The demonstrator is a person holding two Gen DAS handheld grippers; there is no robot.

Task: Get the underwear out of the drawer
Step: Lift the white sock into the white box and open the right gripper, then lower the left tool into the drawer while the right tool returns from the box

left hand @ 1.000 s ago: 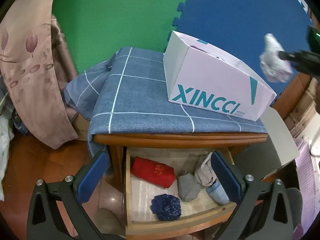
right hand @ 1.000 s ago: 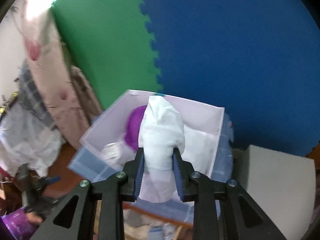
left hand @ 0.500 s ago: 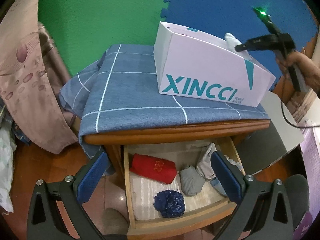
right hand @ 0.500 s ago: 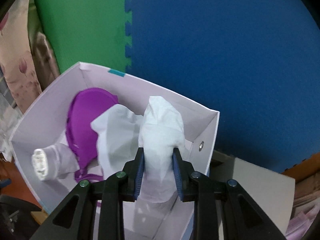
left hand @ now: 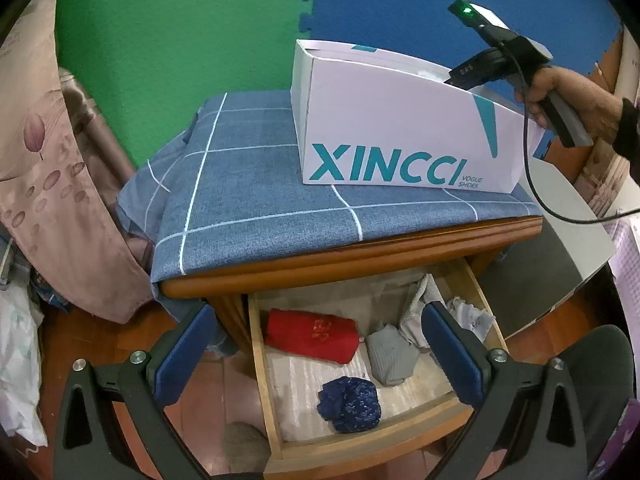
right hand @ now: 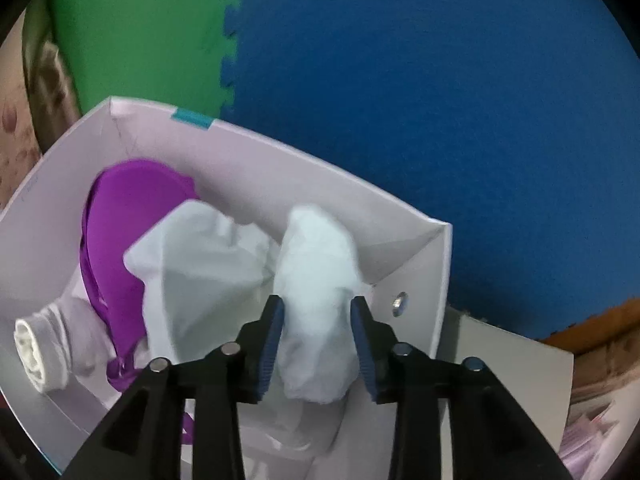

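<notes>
The right gripper (right hand: 317,336) reaches down into the white shoebox (left hand: 400,128) on the nightstand (left hand: 360,256), its jaws just having been opening. A white garment (right hand: 316,288) sits between the blue pads, which stand slightly off its sides; whether either pad grazes the cloth is hard to tell, and its lower end is hidden behind the jaws. From the left wrist view the box wall hides the right gripper's tips, leaving only its body and the hand (left hand: 560,96) on the grip in sight.

Inside the box lie a second white cloth (right hand: 200,256), a purple bra (right hand: 120,240) partly covered by it, and a pale roll (right hand: 40,344), blurred.

The left gripper (left hand: 316,356) hangs wide open and empty over the open drawer (left hand: 256,344). In the drawer lie a red bundle (left hand: 312,334), a grey piece (left hand: 390,358), a dark blue piece (left hand: 349,403), and pale crumpled cloth (left hand: 468,316) partly hidden by the right pad. The drawer's front corners are cut off by the gripper arms.
</notes>
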